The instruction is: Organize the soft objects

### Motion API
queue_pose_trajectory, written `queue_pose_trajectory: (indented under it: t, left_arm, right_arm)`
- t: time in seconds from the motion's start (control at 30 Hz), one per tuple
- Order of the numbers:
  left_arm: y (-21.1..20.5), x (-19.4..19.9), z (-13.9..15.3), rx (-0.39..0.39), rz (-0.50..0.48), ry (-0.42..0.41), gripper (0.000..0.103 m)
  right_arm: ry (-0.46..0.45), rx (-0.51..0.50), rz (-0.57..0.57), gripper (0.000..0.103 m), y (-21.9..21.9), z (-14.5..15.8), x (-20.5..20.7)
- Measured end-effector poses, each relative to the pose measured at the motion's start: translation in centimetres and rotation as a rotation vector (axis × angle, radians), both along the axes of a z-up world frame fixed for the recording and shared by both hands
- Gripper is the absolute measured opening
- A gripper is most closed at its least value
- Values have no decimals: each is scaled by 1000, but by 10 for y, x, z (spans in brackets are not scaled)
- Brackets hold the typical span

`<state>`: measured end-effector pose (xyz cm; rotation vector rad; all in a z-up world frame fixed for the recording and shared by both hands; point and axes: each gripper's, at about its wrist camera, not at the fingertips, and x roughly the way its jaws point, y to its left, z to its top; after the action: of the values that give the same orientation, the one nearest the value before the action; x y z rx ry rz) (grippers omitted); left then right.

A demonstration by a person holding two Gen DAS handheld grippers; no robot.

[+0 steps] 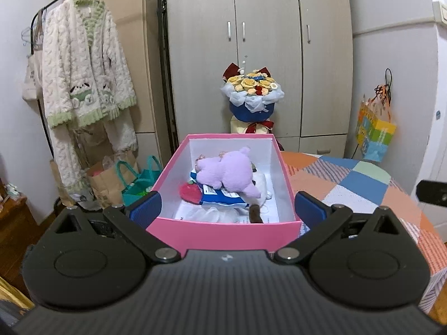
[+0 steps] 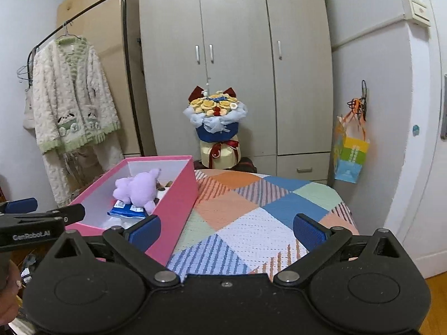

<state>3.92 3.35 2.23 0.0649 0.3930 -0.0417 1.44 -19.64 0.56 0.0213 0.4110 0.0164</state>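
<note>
I hold both tongs tilted slightly down, spread apart: left tongs [image 1: 226,205] straddling the pink box [image 1: 223,233], right tongs [image 2: 226,227] empty over the quilt [image 2: 251,223].

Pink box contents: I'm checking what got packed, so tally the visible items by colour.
Purple plush toy: 1
Red strawberry plush: 1
Blue-and-white packet: 1
Small brown item: 1
Total: 4 clearly visible in the pink box; white material underneath is unclear.

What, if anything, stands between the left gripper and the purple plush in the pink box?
Only the pink box's near wall. The left gripper is open with its fingers on either side of the box's near end, and the purple plush lies uncovered on top of the other contents. The box has no lid, so from above nothing visible blocks it.
</note>
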Motion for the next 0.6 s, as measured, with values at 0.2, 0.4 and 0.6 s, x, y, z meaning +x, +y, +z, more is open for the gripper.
queue_pose_trajectory:
  t: [0.2, 0.4, 0.6]
  left_arm:
    - [-9, -10, 1, 18, -15, -12, 103]
    - [-11, -22, -4, 0, -15, -31, 103]
    - [-13, -29, -6, 1, -19, -33, 103]
  right_arm:
    - [-13, -9, -41, 102, -7, -1, -10]
    - [-10, -24, -64, 102, -12, -7, -19]
    - [-32, -62, -65, 102, -8, -9, -30]
